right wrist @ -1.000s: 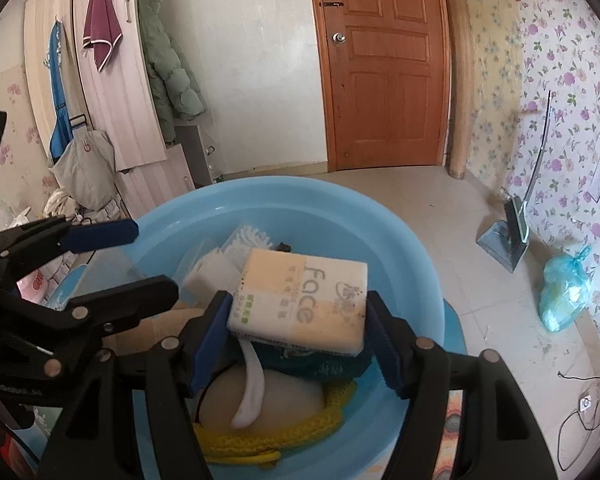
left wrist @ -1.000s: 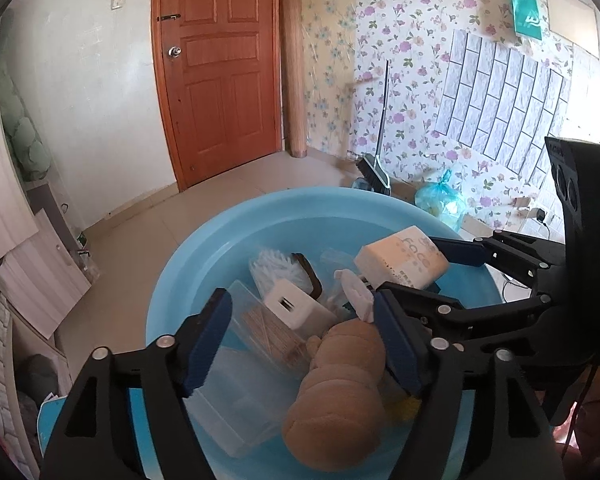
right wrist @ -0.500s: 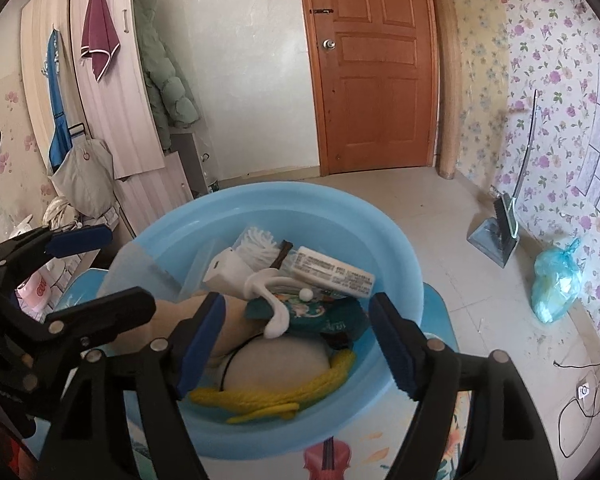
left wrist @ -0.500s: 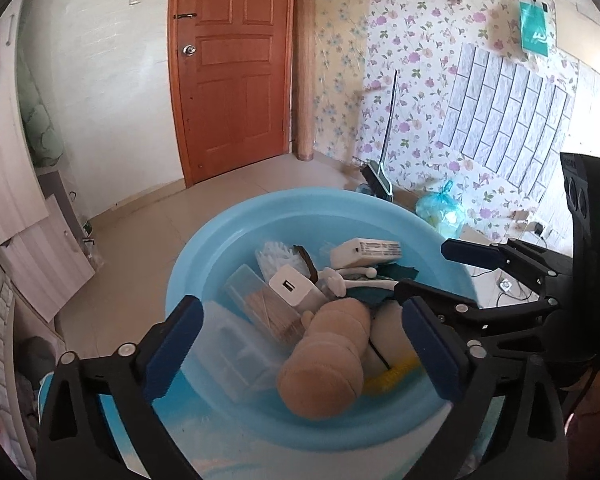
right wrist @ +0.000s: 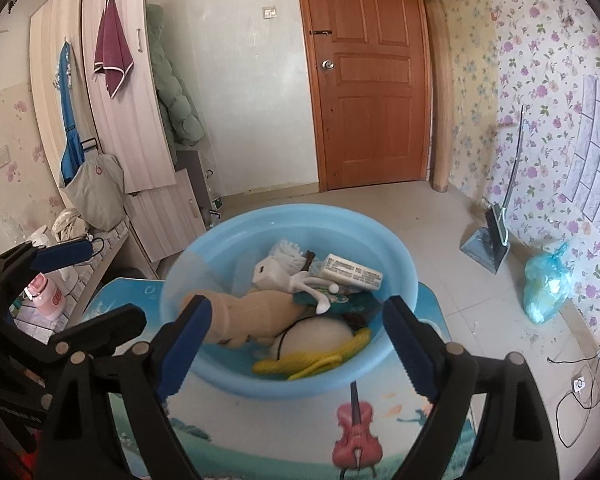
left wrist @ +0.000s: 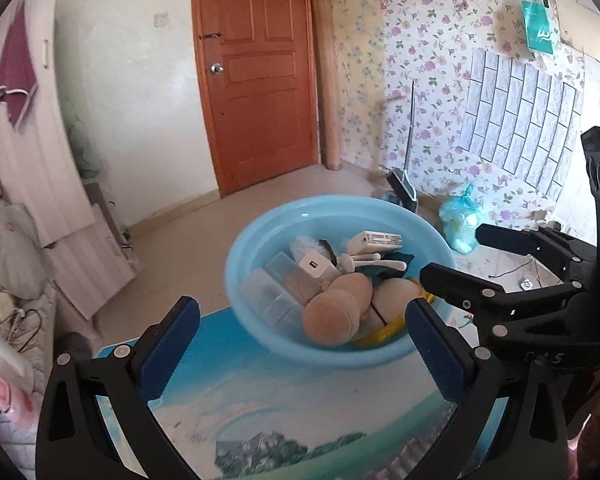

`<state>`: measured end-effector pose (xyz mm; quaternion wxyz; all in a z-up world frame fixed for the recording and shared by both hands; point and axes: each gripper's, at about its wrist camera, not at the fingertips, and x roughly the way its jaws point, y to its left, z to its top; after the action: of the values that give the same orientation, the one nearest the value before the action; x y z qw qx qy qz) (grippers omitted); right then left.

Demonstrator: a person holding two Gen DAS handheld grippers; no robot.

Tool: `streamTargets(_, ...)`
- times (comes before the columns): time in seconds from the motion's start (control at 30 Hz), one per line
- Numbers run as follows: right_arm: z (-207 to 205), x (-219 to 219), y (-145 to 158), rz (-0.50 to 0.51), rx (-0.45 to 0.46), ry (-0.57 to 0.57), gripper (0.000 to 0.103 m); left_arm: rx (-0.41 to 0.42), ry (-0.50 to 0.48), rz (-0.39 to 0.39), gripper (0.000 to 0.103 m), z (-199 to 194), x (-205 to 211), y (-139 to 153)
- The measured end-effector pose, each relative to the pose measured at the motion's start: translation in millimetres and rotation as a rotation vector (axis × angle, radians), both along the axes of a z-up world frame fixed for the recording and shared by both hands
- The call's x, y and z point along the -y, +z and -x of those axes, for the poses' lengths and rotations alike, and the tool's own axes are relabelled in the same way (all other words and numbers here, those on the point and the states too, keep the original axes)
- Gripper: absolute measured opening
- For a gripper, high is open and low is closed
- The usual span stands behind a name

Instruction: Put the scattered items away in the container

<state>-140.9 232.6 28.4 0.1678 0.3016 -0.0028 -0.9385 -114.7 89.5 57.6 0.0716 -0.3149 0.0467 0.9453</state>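
Blue pads frame each view: your left gripper (left wrist: 300, 344) and your right gripper (right wrist: 296, 344) are both spread wide with nothing between the fingers, held above the picture-printed worktop (left wrist: 284, 408) just short of the basin (right wrist: 204, 280). That light-blue basin sits on the worktop's far end and holds everything. Nearest you lie a yellow cord (right wrist: 320, 356) and a pale rounded item (right wrist: 320, 334), with a tan plush toy (left wrist: 336, 312) beside them and clear plastic boxes (left wrist: 272, 300) to its left. Behind these are a white charger (left wrist: 314, 267), a white tissue pack (right wrist: 354, 272) and a white brush (right wrist: 290, 252). Beyond the basin, a tiled floor (right wrist: 440, 220) runs to a brown door (right wrist: 368, 76).
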Motion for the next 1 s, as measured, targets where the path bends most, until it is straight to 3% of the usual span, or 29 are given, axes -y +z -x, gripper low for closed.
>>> streamTargets(0.13,-19,1,8,0.011,-0.008,-0.005,0.101,-0.012,-0.002,-0.049,0.103,-22,8,13)
streamTargets(0.6,-83,13,28,-0.028,-0.076,-0.014,0.103,-0.034,0.044,-0.129,0.103,-80,29,31)
streamTargets(0.67,-86,14,25,-0.022,-0.069,-0.005,0.103,-0.037,0.050,-0.142,0.103,-86,31,30)
streamTargets(0.83,-89,9,16,0.011,-0.048,-0.023,0.103,-0.012,0.095,-0.088,0.103,-92,33,21)
streamTargets(1.0,-90,9,12,0.005,-0.039,-0.033,0.103,0.020,0.083,-0.171,0.103,-101,45,13)
